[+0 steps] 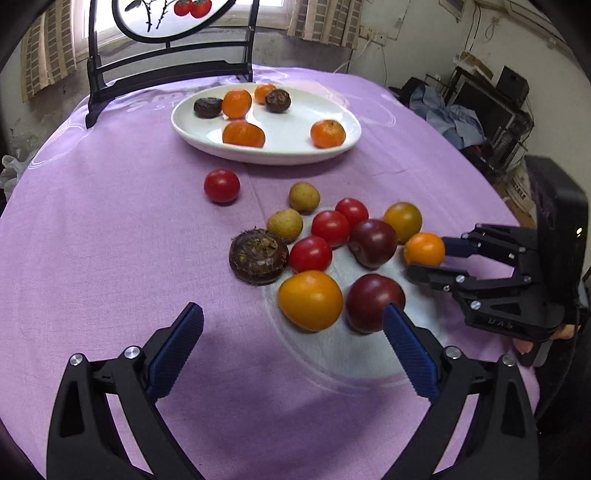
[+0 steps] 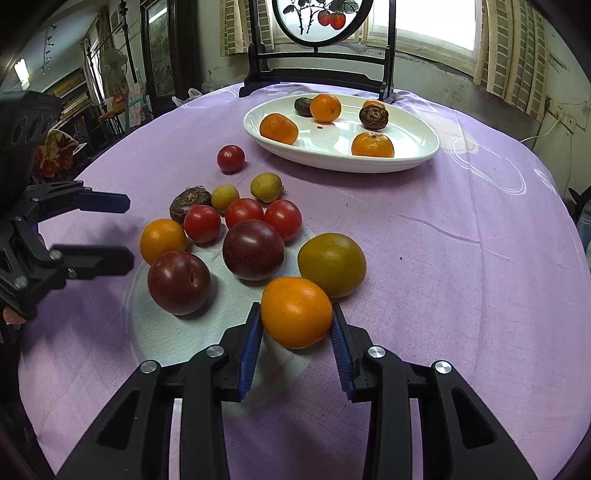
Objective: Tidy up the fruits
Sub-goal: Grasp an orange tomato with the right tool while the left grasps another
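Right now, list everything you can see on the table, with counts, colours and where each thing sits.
white plate: one, far side of the table
mandarins: four, orange, on the plate
water chestnuts: three, dark brown, two on the plate, one on the cloth
cherry tomatoes: four, red, on the cloth
longans: two, tan, beside the tomatoes
plums: two, dark red, near cluster
orange fruits: two, one loose, one gripped
greenish-orange fruit: one
purple tablecloth: one
standing screen: one, behind the plate
left gripper: open
right gripper: shut on an orange fruit
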